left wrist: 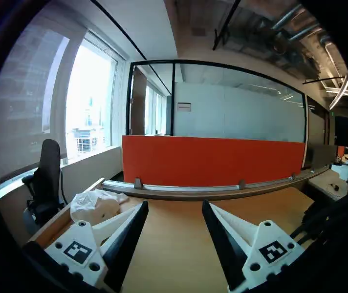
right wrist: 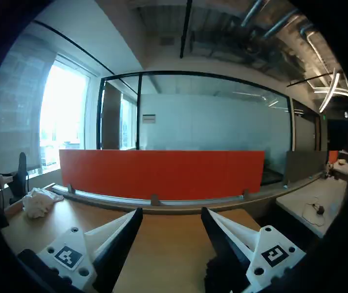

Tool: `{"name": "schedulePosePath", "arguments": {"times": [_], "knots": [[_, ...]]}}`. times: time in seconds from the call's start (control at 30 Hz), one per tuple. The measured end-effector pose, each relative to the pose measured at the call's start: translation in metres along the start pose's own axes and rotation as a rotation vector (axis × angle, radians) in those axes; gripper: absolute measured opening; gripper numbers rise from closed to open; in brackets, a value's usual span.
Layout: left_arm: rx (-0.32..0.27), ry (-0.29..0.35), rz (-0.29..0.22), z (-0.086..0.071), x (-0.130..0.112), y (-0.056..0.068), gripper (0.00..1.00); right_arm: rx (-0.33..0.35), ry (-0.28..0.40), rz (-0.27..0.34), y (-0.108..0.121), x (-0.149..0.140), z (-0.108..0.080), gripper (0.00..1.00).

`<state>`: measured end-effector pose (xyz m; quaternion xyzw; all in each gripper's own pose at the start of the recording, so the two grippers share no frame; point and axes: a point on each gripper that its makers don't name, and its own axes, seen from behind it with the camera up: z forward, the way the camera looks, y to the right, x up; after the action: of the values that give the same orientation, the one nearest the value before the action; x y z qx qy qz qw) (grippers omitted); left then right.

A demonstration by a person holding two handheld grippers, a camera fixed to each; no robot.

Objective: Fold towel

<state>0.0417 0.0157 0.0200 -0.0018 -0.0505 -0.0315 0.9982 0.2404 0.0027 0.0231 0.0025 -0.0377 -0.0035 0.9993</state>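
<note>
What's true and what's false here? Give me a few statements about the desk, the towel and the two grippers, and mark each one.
1. The white towel lies crumpled on the wooden desk. True.
2. The left gripper is clamped on the towel. False: it is open and holds nothing, and the towel lies apart from it, off to its left.
3. An orange partition stands along the desk's far edge. True.
4. The right gripper is shut. False: it is open, with bare desk showing between its two sides.
5. A dark office chair stands by the window. True.
</note>
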Motion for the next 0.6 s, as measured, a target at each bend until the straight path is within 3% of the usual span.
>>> {"name": "schedulePosePath", "arguments": {"times": [0.4, 0.6], "knots": [[-0.019, 0.043, 0.004, 0.0, -0.002, 0.002, 0.81, 0.022, -0.007, -0.022, -0.023, 0.006, 0.004, 0.92], [-0.022, 0.083, 0.0, 0.0, -0.011, -0.004, 0.81, 0.03, -0.013, -0.026, -0.036, 0.012, 0.002, 0.92]]}}
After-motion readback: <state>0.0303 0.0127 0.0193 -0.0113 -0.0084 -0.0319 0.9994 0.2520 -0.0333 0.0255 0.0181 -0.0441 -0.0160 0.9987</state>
